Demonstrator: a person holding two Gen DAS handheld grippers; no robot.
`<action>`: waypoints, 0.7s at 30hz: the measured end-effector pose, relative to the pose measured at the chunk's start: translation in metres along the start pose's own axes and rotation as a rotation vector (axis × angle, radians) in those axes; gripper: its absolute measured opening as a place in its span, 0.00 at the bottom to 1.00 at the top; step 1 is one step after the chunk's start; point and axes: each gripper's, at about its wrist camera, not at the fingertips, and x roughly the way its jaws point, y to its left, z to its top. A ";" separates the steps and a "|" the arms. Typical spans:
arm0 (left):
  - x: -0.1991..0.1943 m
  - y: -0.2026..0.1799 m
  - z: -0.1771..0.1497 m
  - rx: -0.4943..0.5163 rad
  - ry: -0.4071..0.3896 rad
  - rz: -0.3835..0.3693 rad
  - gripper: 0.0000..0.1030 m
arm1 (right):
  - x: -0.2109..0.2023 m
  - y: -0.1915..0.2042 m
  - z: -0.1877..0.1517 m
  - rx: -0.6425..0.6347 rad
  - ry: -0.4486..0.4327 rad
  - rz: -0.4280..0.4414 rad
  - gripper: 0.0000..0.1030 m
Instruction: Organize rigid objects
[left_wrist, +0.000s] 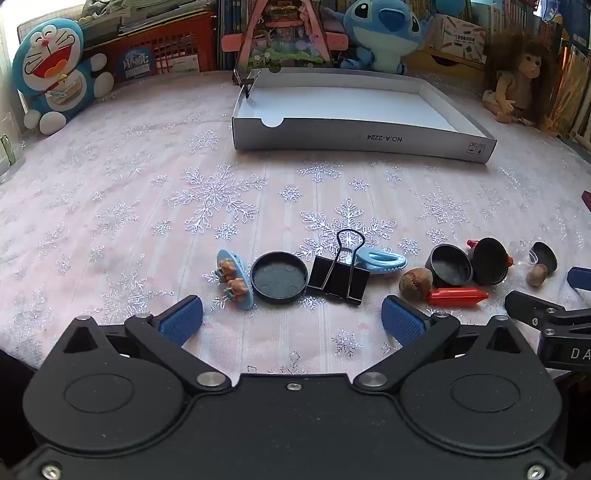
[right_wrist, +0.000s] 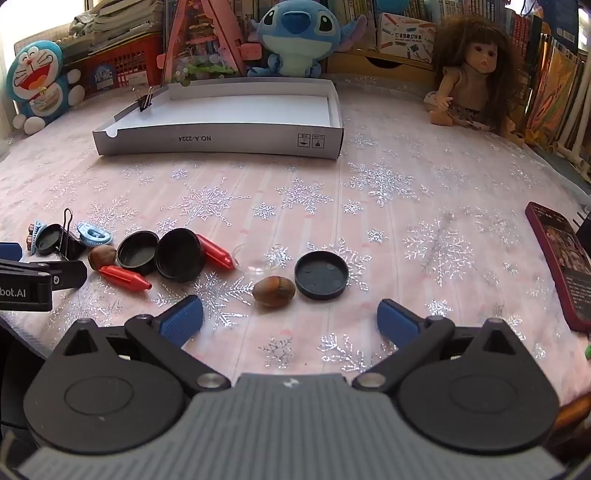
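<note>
— Two grippers checked? 
— Left gripper (left_wrist: 291, 319) and right gripper (right_wrist: 290, 319): spread wide, grasping nothing. 
— Items? 
— Binder clip (left_wrist: 338, 277) at left's twelve; acorn (right_wrist: 274, 291) at right's twelve; white box (left_wrist: 364, 142) farther, twelve.

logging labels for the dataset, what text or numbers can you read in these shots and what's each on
"NO.A-2224", upside down, on the front wall of the white box.
"bot.AI", start cut off, on the left tongs seen from the right wrist.
"DA", rest cut off, on the right tongs seen from the left wrist.
Symbols on the box wall, the basket label, carton print, book spines and phone screen: too small or blurred to read.
</note>
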 end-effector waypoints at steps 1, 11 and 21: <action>0.000 0.000 0.000 -0.002 -0.005 -0.002 1.00 | 0.000 0.000 0.000 -0.001 0.000 -0.002 1.00; 0.000 0.000 0.000 0.003 -0.009 0.004 1.00 | 0.000 0.000 0.001 0.003 0.004 0.002 1.00; 0.000 0.001 0.000 0.002 -0.006 0.005 1.00 | 0.000 0.000 0.001 0.002 0.006 0.001 1.00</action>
